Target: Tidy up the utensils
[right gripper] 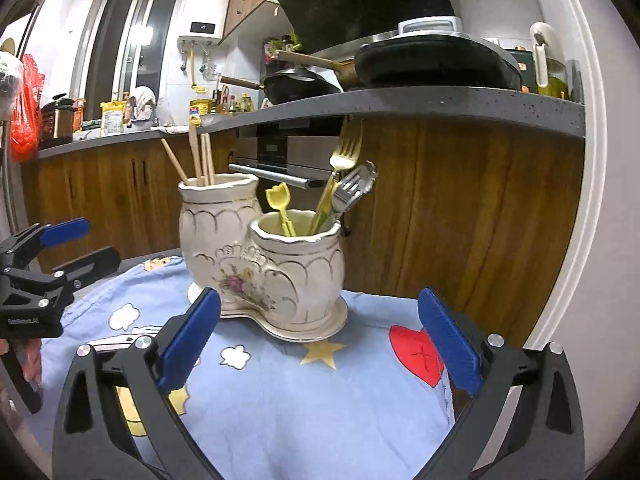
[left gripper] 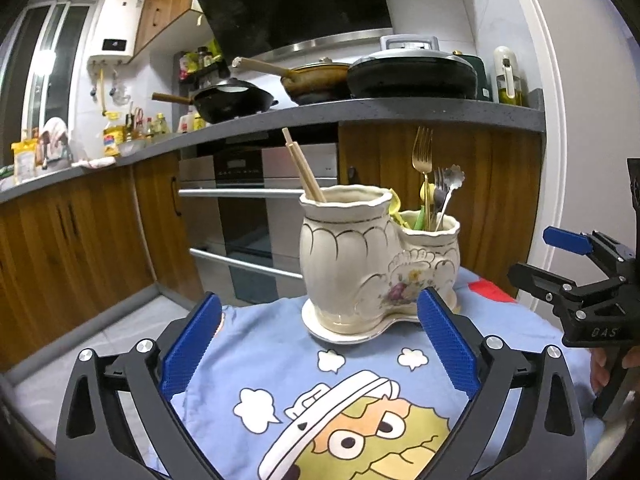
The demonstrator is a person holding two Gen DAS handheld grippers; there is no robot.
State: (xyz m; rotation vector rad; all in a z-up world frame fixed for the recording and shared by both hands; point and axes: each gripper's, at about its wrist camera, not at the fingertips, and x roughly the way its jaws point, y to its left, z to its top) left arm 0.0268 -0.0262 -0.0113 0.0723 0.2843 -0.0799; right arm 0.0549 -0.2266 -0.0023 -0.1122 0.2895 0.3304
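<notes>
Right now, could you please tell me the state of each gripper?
Left gripper: open, holding nothing, facing the ceramic utensil holder.
Right gripper: open, holding nothing, facing the same holder.

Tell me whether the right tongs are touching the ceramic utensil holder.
Apart. The right wrist view shows the right tongs open and empty, with blue tablecloth visible between their tips and the ceramic utensil holder.
</notes>
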